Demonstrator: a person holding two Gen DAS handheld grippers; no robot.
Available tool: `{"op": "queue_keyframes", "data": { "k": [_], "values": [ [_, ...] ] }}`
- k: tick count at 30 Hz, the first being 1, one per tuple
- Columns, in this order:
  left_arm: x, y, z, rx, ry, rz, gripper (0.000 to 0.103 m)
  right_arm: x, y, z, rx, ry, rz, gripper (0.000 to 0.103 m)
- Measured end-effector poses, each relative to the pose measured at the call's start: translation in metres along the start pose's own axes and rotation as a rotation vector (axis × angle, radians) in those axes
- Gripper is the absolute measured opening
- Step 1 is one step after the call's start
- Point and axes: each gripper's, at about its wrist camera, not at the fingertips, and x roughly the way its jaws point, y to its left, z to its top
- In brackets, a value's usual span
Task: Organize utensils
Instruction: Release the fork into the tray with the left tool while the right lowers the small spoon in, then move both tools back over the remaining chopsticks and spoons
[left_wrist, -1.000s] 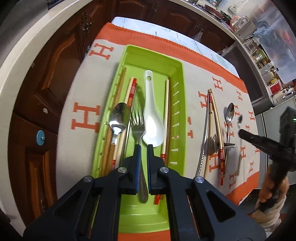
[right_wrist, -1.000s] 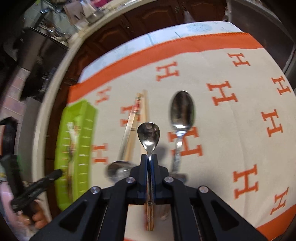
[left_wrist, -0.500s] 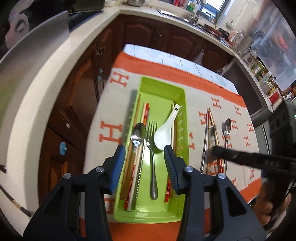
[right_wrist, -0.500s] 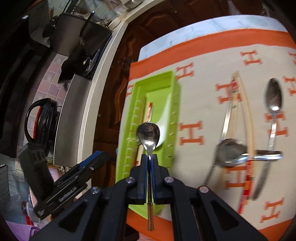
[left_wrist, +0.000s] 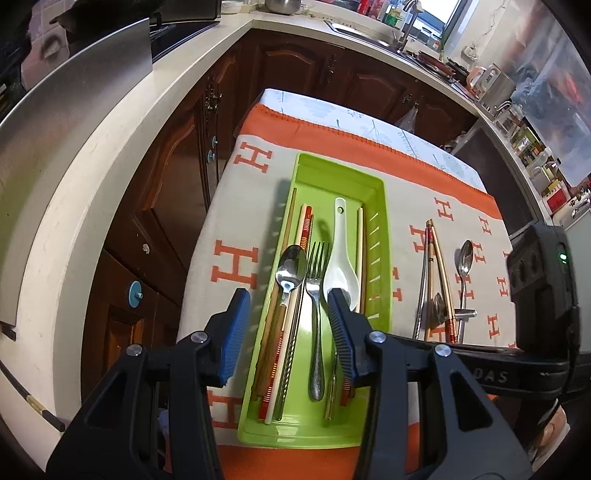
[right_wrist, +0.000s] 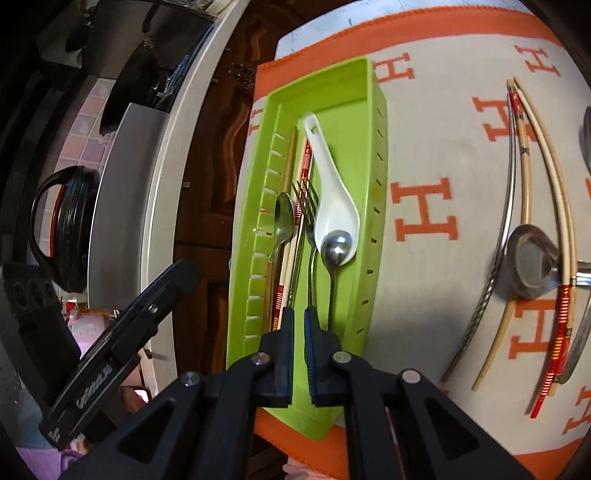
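Fingers on my left gripper (left_wrist: 288, 328) stand wide apart with nothing between them, hovering above the near half of the green tray (left_wrist: 384, 206). On my right gripper (right_wrist: 298, 347) the fingers sit almost together, a narrow gap showing between the pads, and nothing is clamped in it. A small steel spoon (right_wrist: 335, 248) lies in the tray just ahead of those right fingertips, its bowl resting on the bowl of the white ceramic spoon (right_wrist: 334, 206) and its handle running back toward me. Beside it in the tray lie a fork (left_wrist: 317, 295), a larger metal spoon (left_wrist: 291, 269) and several chopsticks (left_wrist: 303, 236), some with red bands, all lined up lengthwise. The tray sits on a cream cloth (left_wrist: 236, 229) with orange H marks that covers the worktop. Out on the cloth to the right of the tray, well apart from it, more chopsticks (right_wrist: 554, 192), a steel ladle-like spoon (right_wrist: 532, 266) and another metal spoon (left_wrist: 466, 258) lie loose, crossing one another.
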Motion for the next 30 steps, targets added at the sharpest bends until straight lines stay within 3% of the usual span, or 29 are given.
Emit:
{"op": "queue_keyframes", "data": {
  "k": [12,22,30],
  "values": [
    [0.012,-0.038,-0.013,0.074,0.056,-0.033,0.04,-0.053,-0.024,-0.014,-0.059,-0.115,-0.102,0.007],
    [0.021,-0.101,-0.03,0.173,0.107,-0.112,0.04,-0.114,-0.088,-0.022,0.021,-0.252,-0.175,0.007],
    [0.047,-0.149,-0.037,0.225,0.172,-0.15,0.04,-0.133,-0.127,-0.026,0.083,-0.296,-0.18,0.007]
  ]
}}
